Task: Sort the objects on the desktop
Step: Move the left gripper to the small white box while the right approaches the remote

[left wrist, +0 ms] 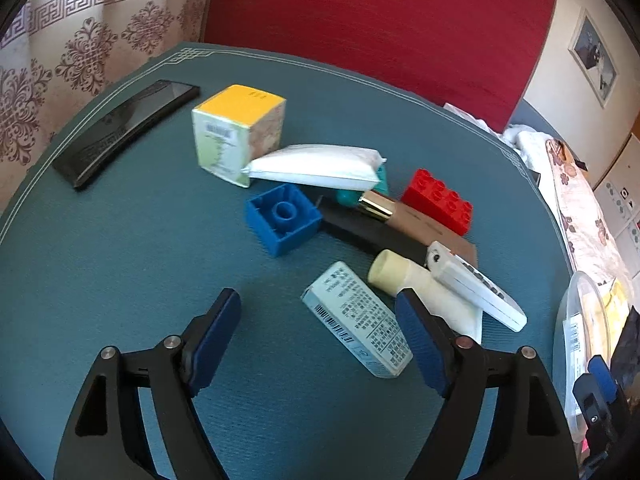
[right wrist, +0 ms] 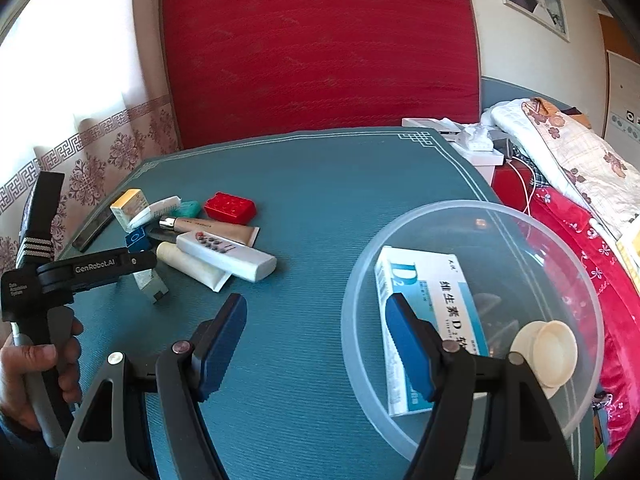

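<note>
1. In the left wrist view, the left tool [left wrist: 318, 306] hangs over the teal tabletop [left wrist: 120, 240] with its blue-padded fingers spread wide and nothing between them.
2. A pale blue printed carton [left wrist: 358, 320] lies at the lower middle of that frame, its far end just beside the right-hand finger.
3. Above it sits the clutter: a blue brick [left wrist: 284, 218] turned hollow side up, a red brick [left wrist: 438, 200], a white pouch [left wrist: 316, 166] leaning on a yellow-topped box [left wrist: 238, 132], a beige tube [left wrist: 416, 232] with a gold collar, a cream tube [left wrist: 420, 288] and a white remote [left wrist: 476, 284] lying across it.
4. A black glossy case [left wrist: 128, 128] lies apart at the upper left.
5. In the right wrist view, the right tool [right wrist: 316, 312] is also open and empty; its right-hand finger stands in front of a clear plastic bowl [right wrist: 560, 248] at the lower right.
6. Inside the bowl lie a white and blue medicine box [right wrist: 436, 292] and a cream round cap [right wrist: 548, 352].
7. The same clutter shows at the middle left of this frame, with the left tool [right wrist: 156, 276] above it.
</note>
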`<state>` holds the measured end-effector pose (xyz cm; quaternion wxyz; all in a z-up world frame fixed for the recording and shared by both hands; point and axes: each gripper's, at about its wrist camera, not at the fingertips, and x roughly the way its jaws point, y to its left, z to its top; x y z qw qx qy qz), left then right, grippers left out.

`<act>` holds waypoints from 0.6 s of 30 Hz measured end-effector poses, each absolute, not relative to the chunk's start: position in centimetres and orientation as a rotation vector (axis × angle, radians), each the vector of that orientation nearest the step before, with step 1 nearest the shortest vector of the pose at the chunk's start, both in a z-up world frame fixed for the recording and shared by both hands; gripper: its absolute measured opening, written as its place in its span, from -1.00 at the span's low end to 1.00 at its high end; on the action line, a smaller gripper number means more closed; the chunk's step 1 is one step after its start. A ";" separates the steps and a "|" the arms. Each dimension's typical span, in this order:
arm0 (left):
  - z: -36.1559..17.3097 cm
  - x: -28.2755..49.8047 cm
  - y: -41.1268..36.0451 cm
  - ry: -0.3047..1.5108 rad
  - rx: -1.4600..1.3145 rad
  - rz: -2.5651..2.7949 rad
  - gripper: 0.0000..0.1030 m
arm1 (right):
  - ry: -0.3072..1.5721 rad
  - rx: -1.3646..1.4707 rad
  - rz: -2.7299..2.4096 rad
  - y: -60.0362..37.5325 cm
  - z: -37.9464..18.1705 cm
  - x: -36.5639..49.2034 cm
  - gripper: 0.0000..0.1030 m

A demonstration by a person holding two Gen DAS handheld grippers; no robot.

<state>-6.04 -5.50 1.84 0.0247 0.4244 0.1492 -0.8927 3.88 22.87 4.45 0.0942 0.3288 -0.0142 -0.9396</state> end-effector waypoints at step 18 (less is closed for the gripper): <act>1.8 -5.9 -4.8 0.423 1.297 -2.804 0.61 | 0.010 1.007 -2.751 20.1 3.3 3.4 0.47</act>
